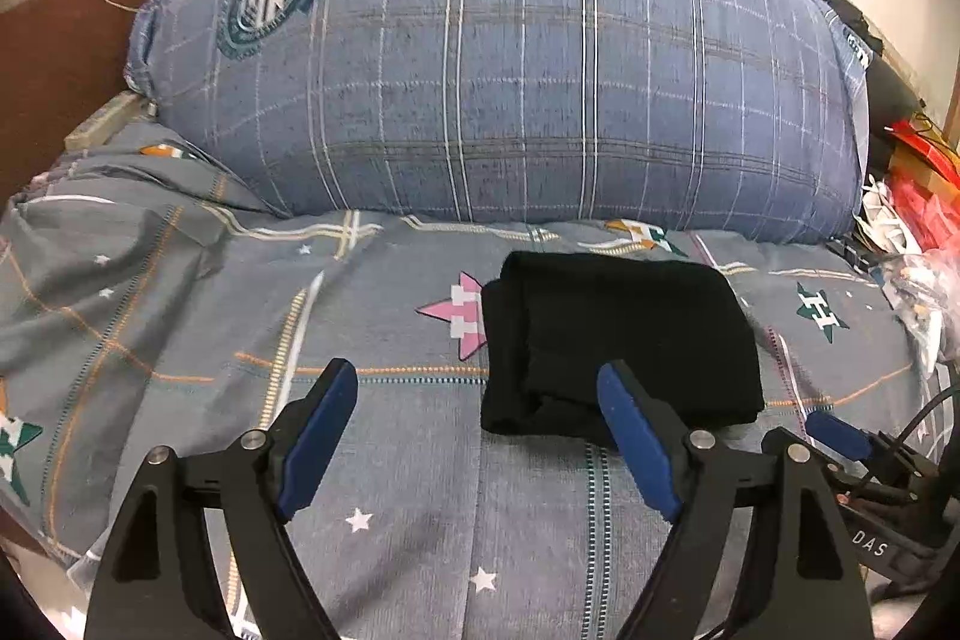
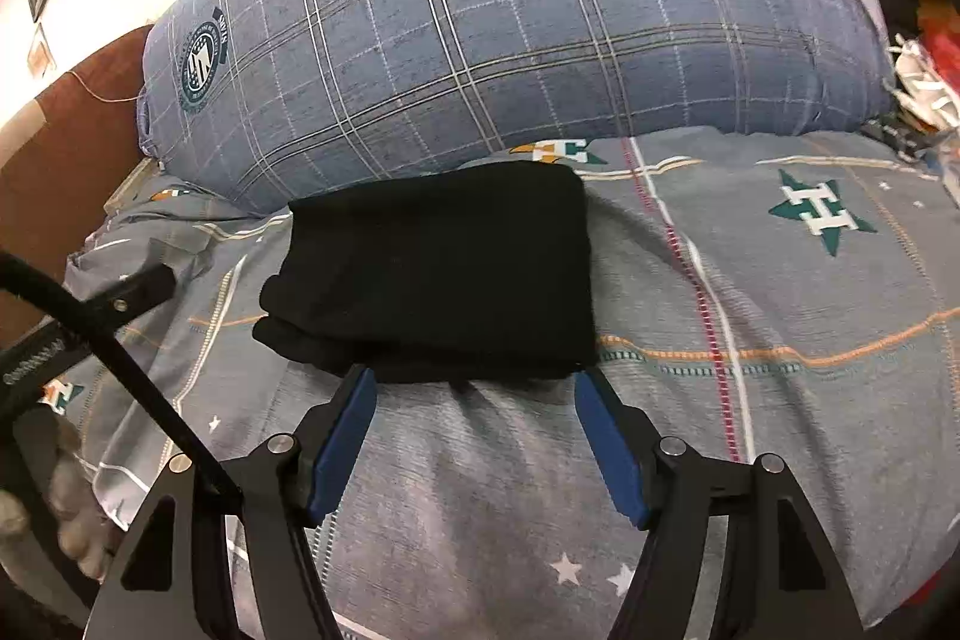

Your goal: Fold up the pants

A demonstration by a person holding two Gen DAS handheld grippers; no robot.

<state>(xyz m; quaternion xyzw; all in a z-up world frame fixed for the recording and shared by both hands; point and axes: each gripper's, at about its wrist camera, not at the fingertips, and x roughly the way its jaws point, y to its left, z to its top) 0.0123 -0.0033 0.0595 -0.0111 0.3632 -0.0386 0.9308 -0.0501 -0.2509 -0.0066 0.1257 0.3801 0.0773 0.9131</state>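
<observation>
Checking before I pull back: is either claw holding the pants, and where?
Nothing is held. Both the left claw and right claw are open, and the folded black pants lie free on the bedsheet.

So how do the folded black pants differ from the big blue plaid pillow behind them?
The pants are plain black; the pillow is blue plaid with a round crest. The pants lie flat and compact on the bedsheet; the pillow is bulky and far larger. Both rest on the bed.

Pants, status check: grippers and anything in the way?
Left gripper open, right gripper open, both empty. Black pants folded compact on bedsheet. Nothing in the way.
</observation>
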